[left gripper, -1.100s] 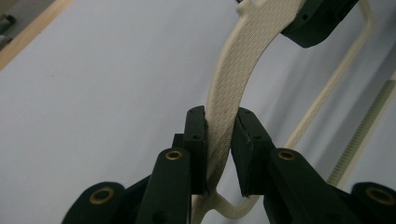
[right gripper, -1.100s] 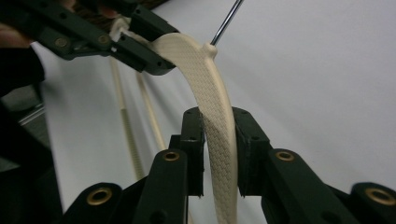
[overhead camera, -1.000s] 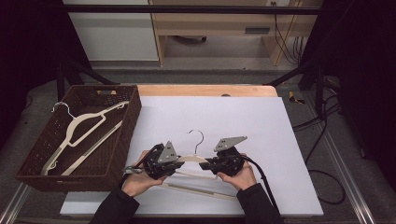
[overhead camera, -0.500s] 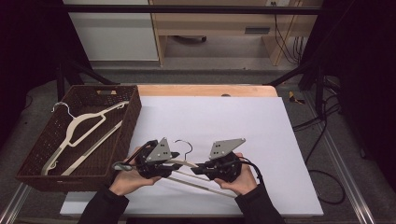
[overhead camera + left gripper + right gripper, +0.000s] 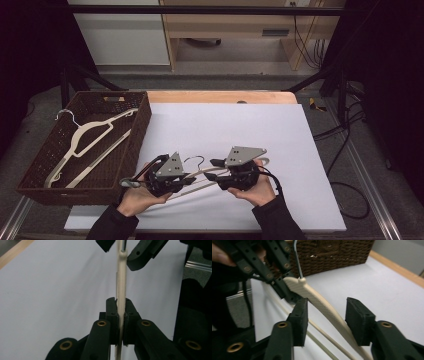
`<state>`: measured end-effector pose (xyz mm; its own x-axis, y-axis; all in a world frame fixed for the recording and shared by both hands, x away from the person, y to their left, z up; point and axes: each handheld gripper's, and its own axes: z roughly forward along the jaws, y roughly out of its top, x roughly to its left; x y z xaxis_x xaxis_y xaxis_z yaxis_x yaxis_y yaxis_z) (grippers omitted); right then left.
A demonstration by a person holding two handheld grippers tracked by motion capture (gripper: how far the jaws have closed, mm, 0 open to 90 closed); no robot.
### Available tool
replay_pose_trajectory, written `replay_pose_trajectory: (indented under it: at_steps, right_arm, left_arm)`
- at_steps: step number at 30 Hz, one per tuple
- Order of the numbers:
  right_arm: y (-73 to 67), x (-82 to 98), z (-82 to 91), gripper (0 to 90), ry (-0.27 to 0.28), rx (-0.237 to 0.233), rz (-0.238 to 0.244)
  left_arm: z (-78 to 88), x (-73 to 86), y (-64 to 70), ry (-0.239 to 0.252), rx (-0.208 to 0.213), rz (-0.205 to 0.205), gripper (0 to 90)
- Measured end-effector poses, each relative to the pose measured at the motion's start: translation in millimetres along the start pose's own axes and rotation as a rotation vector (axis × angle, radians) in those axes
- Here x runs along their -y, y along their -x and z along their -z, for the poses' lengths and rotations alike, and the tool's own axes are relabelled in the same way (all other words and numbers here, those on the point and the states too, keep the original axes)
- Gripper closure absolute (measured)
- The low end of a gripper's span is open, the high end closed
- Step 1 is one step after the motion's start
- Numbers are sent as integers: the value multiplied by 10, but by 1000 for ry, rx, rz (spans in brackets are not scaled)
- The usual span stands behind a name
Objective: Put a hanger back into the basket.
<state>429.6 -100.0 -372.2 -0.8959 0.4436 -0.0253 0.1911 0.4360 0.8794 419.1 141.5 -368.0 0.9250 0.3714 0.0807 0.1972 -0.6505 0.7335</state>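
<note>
Above white table [image 5: 300,150]: left gripper [image 5: 120,315] clamped on cream hanger [image 5: 319,302]; right gripper [image 5: 327,315] just opened, seemingly loose around it.

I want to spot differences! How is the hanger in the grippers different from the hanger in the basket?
The held hanger is lifted off the table, clamped by the left gripper; the basket hanger lies loose in the wicker basket. The right gripper stands open around the held one; nothing touches the basket one. Both are cream with metal hooks.
</note>
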Motion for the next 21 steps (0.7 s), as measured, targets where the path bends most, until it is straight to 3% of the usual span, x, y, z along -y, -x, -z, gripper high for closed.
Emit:
replay_pose_trajectory:
  at_steps: [2, 8, 12, 17, 21]
  right_arm:
    - [13, -3, 28, 497, 15, 24, -8]
    - [74, 42, 223, 287, 60, 133, -69]
    - [138, 142, 413, 204, 71, 202, -127]
    - [217, 317, 633, 134, 89, 270, -199]
    - [271, 460, 766, 106, 96, 322, -228]
  left_arm:
    - [6, -3, -2, 16, -6, 29, 859]
    - [107, -4, -64, 49, -38, 116, 859]
    - [253, -42, -120, 84, -95, 166, 859]
    - [504, -139, -229, 123, -147, 204, 859]
    - [719, -213, -325, 157, -156, 216, 859]
